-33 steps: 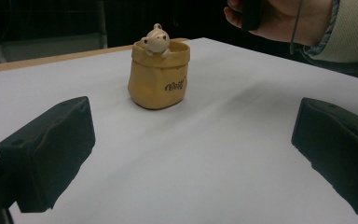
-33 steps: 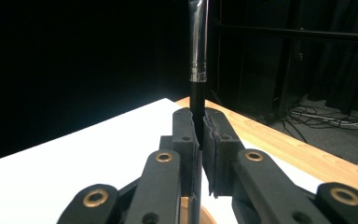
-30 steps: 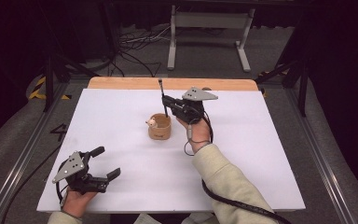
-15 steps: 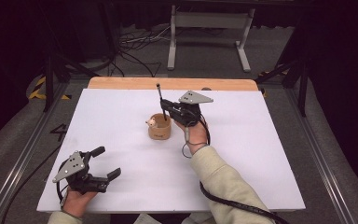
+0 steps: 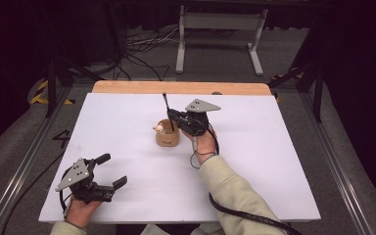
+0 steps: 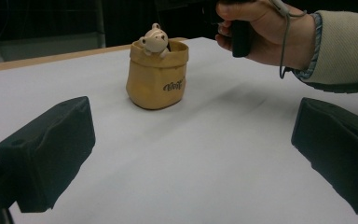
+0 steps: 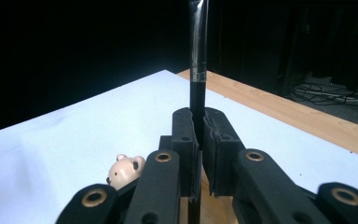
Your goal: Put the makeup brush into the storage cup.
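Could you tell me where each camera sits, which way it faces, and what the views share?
High view: above the person's side, looking forward and down on the table; forearms, both claws.
Left gripper view: on the left claw, low, facing the bear pot and the right hand.
Right gripper view: on the right claw, gripping an upright black pen.
All show the bear pot.

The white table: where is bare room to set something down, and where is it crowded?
The white table is bare along its right side, past the right gripper, and across the left rear, behind the left gripper. The front middle between the two forearms is free too. It is crowded at the centre, where the right gripper holds a black pen above the bear pot.
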### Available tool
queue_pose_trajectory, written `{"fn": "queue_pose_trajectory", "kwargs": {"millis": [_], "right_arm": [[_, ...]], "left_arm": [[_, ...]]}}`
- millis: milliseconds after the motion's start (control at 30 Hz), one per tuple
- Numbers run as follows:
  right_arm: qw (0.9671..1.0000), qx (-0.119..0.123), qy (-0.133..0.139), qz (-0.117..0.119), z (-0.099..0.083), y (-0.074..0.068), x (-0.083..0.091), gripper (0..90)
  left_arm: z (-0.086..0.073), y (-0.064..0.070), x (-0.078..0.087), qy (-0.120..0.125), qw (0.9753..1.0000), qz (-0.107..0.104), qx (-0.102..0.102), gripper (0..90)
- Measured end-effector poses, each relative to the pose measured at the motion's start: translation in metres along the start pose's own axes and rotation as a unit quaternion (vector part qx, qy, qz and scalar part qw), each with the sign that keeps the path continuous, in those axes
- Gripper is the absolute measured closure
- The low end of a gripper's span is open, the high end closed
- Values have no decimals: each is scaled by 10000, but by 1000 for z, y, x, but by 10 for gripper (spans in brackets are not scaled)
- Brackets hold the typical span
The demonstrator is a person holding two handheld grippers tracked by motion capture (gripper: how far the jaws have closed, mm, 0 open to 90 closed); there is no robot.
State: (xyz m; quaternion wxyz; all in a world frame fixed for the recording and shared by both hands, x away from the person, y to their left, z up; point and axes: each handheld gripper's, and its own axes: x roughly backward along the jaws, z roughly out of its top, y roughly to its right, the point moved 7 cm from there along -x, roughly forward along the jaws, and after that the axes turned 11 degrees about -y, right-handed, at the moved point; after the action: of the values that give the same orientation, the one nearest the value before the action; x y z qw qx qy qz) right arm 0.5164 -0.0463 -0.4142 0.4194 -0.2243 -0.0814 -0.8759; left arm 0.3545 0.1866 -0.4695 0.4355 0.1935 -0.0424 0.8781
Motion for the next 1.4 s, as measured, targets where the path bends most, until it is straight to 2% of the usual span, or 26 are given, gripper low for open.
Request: {"fn": "queue_pose_trajectory", "kwargs": {"millis": [167, 600, 633, 667, 700, 733, 767, 833, 867, 900, 1000, 1067, 1267, 1400], "right_arm": [[10000, -48, -50, 11, -4, 1, -2, 835], [9999, -88, -118, 72, -9, 0, -3, 822], [9999, -70, -100, 78, -8, 0, -2, 740], [9999, -70, -100, 78, -8, 0, -2, 740], [9998, -52, -70, 159, -4, -1, 0, 574], [9999, -43, -41, 160, -3, -1, 2, 510], [9999, -43, -41, 160, -3, -1, 2, 510], [9997, 2, 12, 242, 4, -1, 8, 330], [9997, 58, 18, 239, 5, -2, 10, 291], [9997, 58, 18, 239, 5, -2, 10, 291], [9995, 159, 58, 280, 12, -6, 18, 187], [9993, 184, 94, 307, 16, -8, 24, 156], [9991, 298, -53, 283, 20, -11, 43, 73], [9989, 384, -61, 247, 17, -10, 64, 30]], "left_arm": [[0, 0, 0, 21, 10000, -1, 44, 1], [0, 0, -1, 17, 10000, 3, 5, 1], [0, 1, -1, 11, 10000, -22, 46, 1], [0, 1, -1, 11, 10000, -22, 46, 1], [0, 1, -1, 11, 10000, -20, 45, 1], [0, 0, -1, 17, 10000, -28, 32, 2], [0, 0, -1, 17, 10000, -28, 32, 1], [1, 1, -1, 5, 10000, -33, 17, 1], [1, 1, -2, 11, 10000, -42, 38, 2], [1, 1, -2, 11, 10000, -42, 38, 2], [1, 1, -2, 6, 10000, -49, 31, 2], [2, 1, -2, 25, 10000, -45, 29, 1], [3, 1, -2, 56, 10000, -26, 18, 1], [2, 1, -1, 39, 10000, -15, 15, 1]]}}
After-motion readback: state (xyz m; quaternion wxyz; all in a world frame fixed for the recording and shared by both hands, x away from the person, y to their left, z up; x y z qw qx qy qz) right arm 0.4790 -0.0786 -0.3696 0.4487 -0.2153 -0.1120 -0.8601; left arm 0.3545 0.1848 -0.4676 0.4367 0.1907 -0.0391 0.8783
